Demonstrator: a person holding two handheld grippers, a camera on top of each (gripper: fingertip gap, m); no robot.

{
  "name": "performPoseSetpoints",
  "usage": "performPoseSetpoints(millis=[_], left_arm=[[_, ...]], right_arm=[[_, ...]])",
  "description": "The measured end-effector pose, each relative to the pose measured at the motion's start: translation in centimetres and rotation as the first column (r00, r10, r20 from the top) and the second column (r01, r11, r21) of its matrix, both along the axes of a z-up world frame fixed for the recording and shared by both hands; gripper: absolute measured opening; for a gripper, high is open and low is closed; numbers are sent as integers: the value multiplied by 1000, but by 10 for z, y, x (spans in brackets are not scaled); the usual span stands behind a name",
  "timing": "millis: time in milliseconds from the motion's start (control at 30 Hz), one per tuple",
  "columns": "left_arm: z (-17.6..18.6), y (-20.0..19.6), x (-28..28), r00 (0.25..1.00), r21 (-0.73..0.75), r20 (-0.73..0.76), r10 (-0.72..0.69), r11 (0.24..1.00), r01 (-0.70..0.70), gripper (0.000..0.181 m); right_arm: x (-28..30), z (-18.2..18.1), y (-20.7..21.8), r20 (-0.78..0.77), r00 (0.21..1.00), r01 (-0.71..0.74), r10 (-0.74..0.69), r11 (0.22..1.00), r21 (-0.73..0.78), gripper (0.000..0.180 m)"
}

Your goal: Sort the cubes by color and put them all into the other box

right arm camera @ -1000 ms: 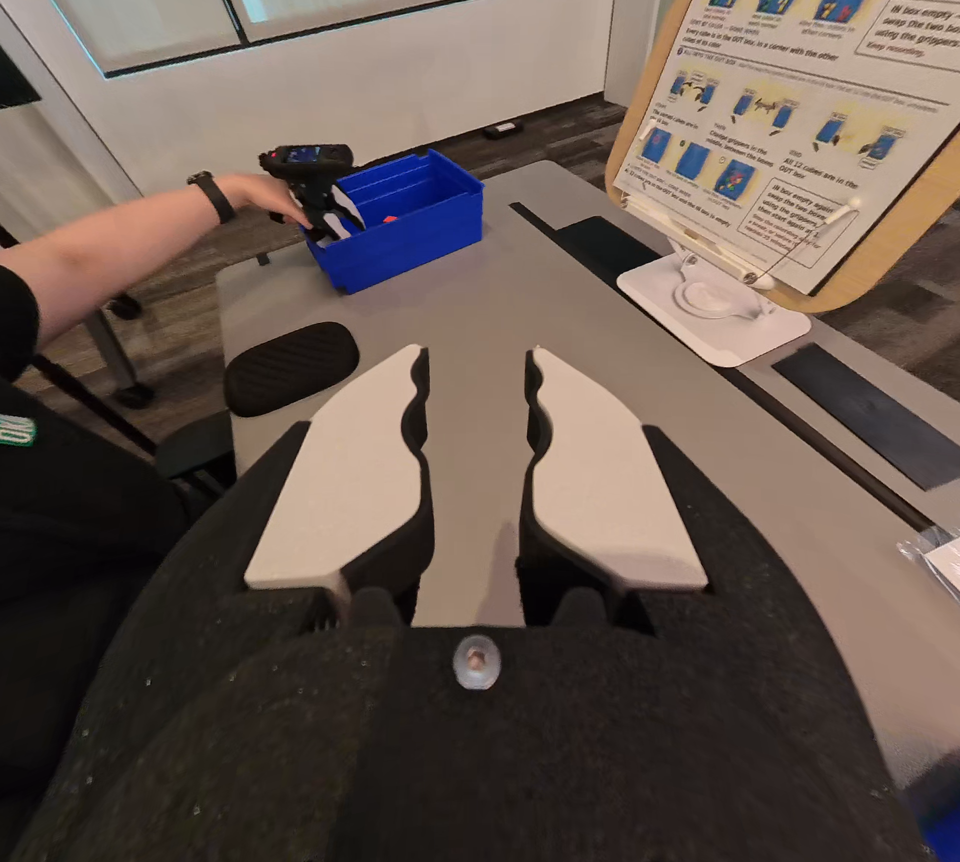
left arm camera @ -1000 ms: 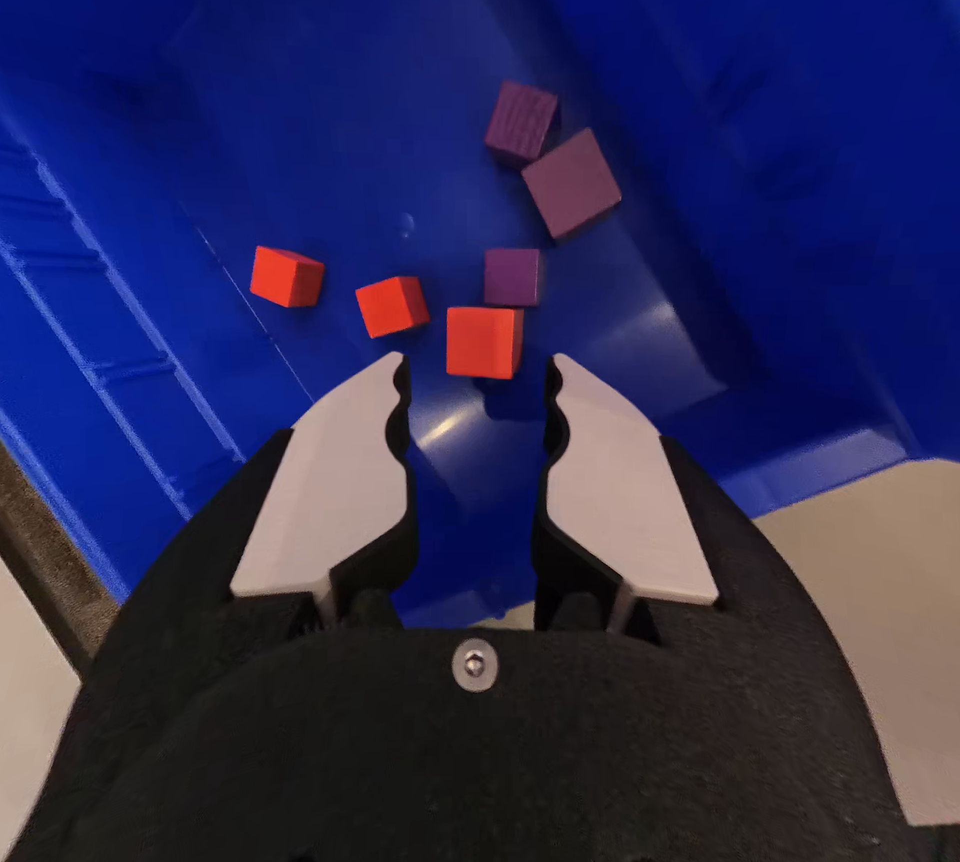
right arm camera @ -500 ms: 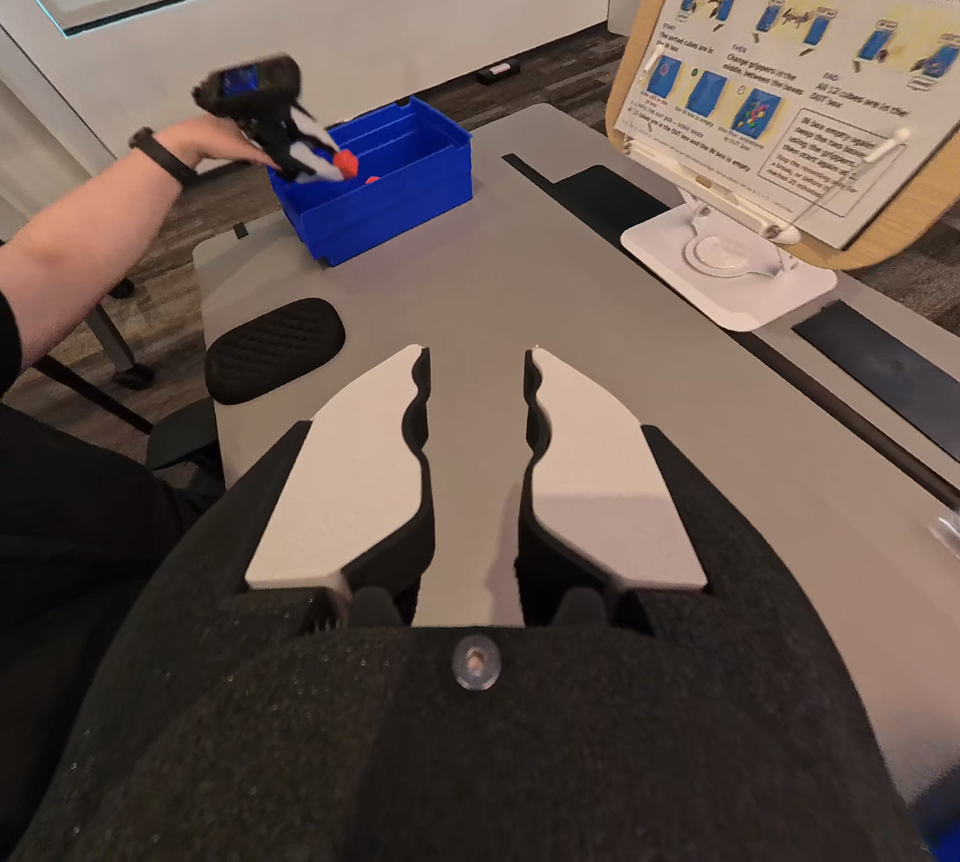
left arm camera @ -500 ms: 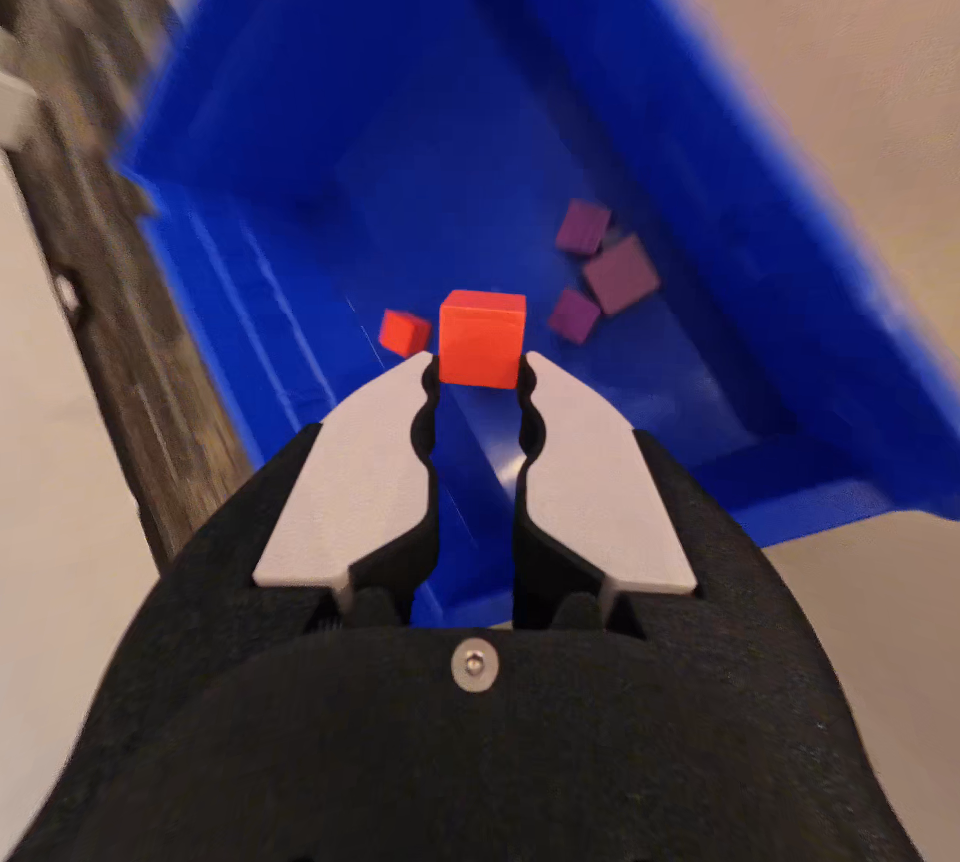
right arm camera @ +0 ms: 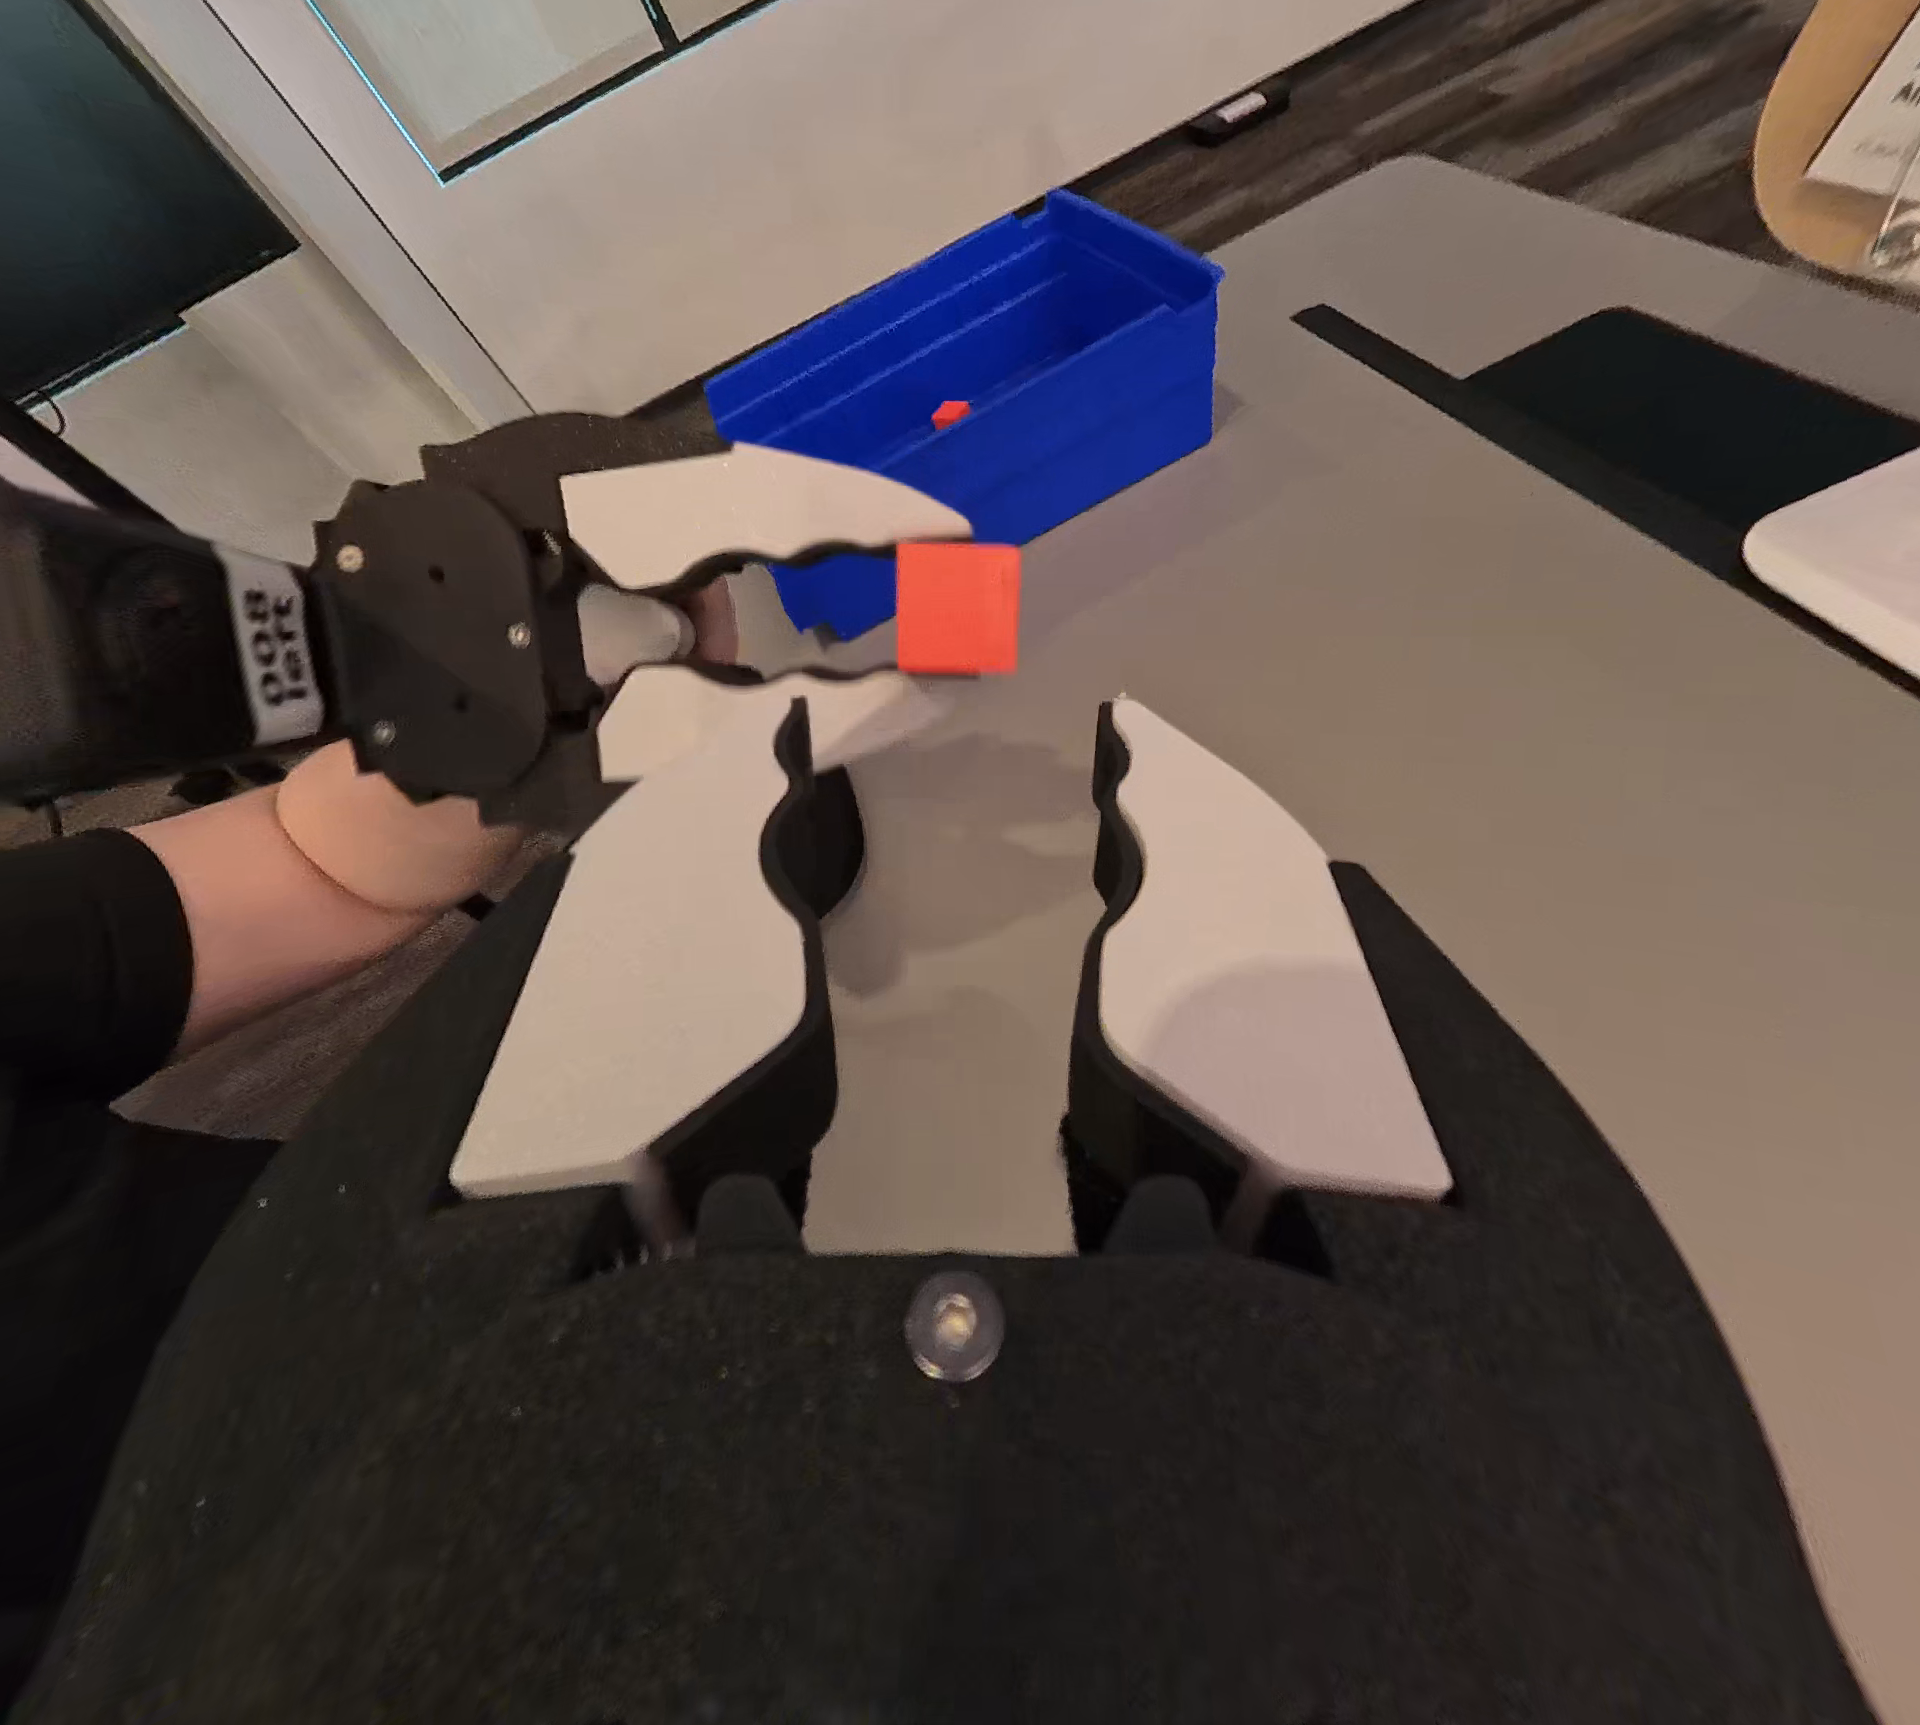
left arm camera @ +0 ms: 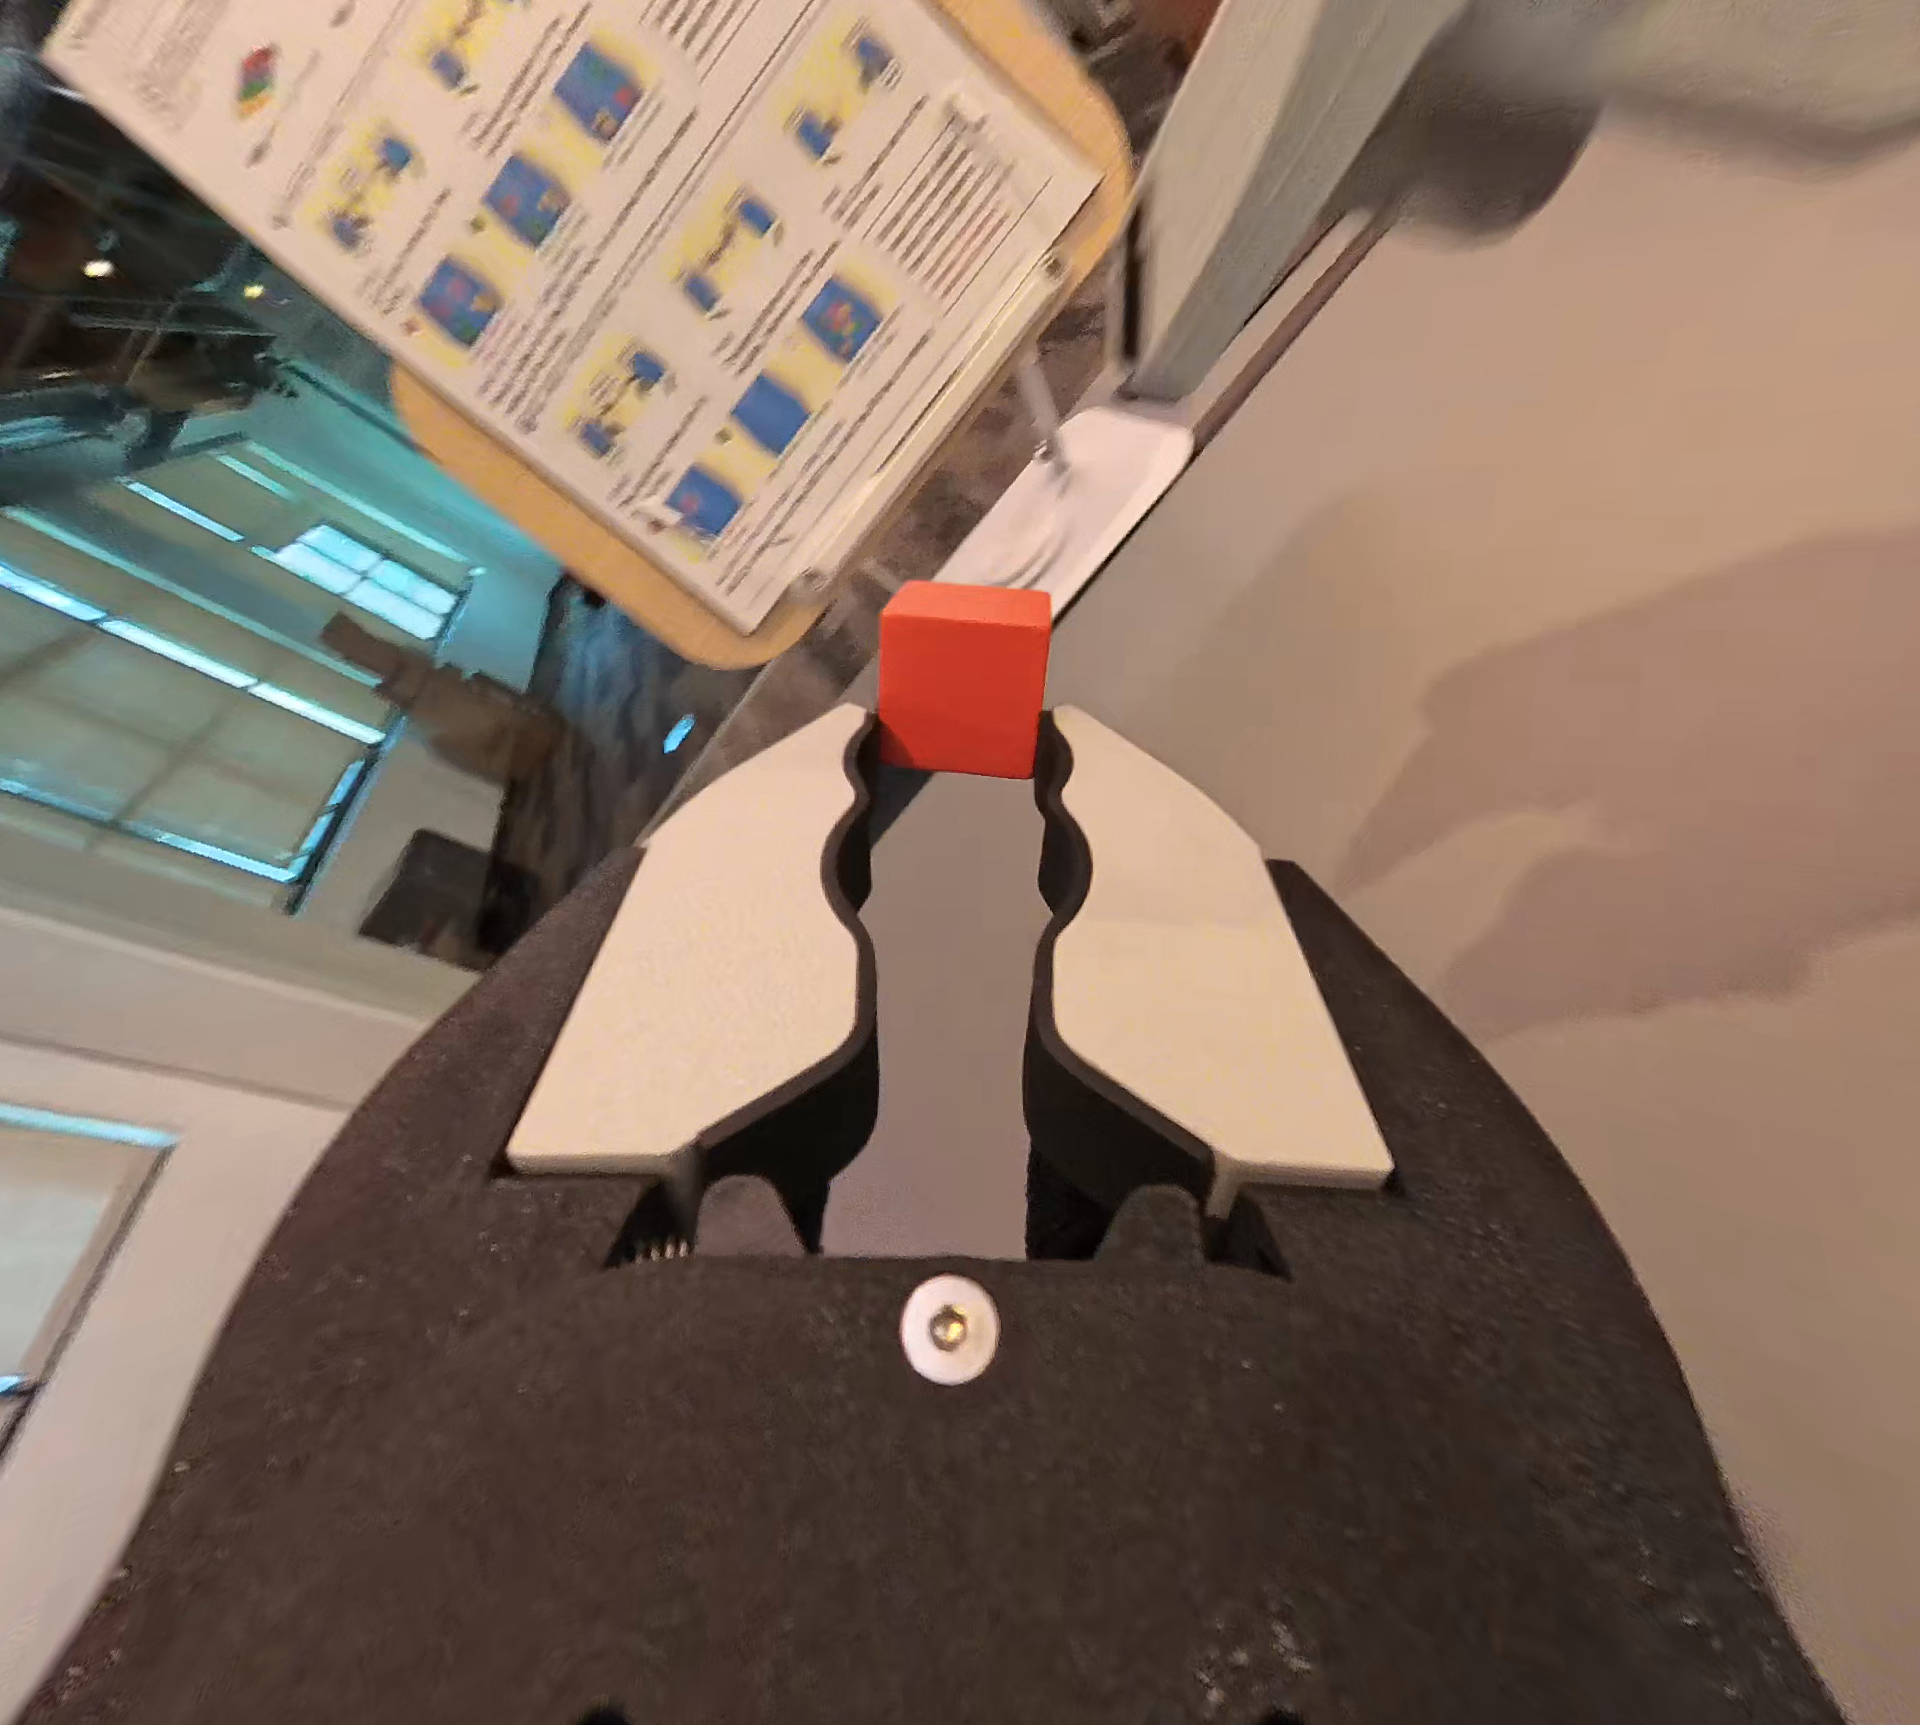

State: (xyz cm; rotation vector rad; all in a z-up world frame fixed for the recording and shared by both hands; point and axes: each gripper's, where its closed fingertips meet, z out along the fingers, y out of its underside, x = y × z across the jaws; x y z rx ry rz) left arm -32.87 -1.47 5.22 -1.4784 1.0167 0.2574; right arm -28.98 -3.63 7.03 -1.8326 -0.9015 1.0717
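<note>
Above grey counter point(right arm camera: 1455, 740), red cube point(right arm camera: 956, 607) clamped by left gripper point(right arm camera: 914, 610), just beyond right gripper point(right arm camera: 951, 725), fingers held apart, empty; blue box point(right arm camera: 1039, 439) behind.

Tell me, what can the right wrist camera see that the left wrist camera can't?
Only the right wrist view shows the blue box with a small red cube inside, a person's hand, and the open right gripper. Only the left wrist view shows the picture sheet on its stand. Both show the grey table and the left gripper shut on the red cube.
</note>
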Motion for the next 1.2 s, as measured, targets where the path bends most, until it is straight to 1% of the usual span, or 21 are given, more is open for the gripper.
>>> performPoseSetpoints(millis=[67,200,267,333,400,500,567,633,700,733,767,833,867,933,967,1033,1100,1200], left_arm=[[-4,-1,24,999,-32,22,-50,998,51,28],[-1,-5,51,993,-5,14,-114,993,114,28],[-4,-7,57,992,-24,7,-126,992,126,28],[-8,-8,61,990,-58,32,-135,989,136,28],[-12,-8,62,988,-90,84,-126,987,134,32],[-23,-7,59,986,-118,132,-105,986,121,37],[-40,-7,58,979,-174,171,-112,974,143,36],[-63,-6,57,972,-245,205,-113,956,163,33],[-86,-2,57,968,-305,229,-103,937,171,32],[-95,-1,56,965,-328,244,-95,928,174,31],[-103,0,56,963,-350,257,-86,920,176,29],[-114,-1,57,962,-382,260,-83,906,182,27],[-117,-3,58,965,-385,247,-91,904,184,27],[-120,-4,59,971,-375,215,-103,910,179,26],[-122,-5,60,975,-373,198,-106,911,175,26],[-124,-5,61,978,-371,178,-108,913,169,26],[-127,-6,64,978,-380,175,-116,908,176,26],[-133,-6,63,981,-388,157,-112,907,165,26]], right_arm=[[0,-8,3,26,999,21,-20,1000,-23,53],[12,-22,20,112,988,107,-106,994,-4,53],[10,-18,14,82,996,44,-42,999,-29,31],[15,-22,13,123,992,17,-12,999,-34,30],[24,-26,18,177,984,30,-26,999,-17,28],[54,-23,24,266,960,80,-83,997,23,28],[89,-5,17,298,947,111,-121,993,51,28],[144,17,10,315,923,199,-219,975,95,28],[215,23,1,384,864,307,-326,945,111,28],[260,17,-3,457,803,375,-381,921,109,28],[309,7,-5,531,720,463,-447,879,113,28],[406,-22,-13,648,550,643,-526,762,74,28],[448,-42,-20,690,493,705,-529,708,39,28],[515,-88,-35,761,417,781,-497,624,-20,28],[541,-113,-46,802,385,807,-456,588,-53,28],[571,-151,-68,863,359,831,-356,543,-121,28],[589,-172,-77,900,314,844,-302,522,-119,28],[604,-186,-80,931,264,860,-252,498,-109,28]])
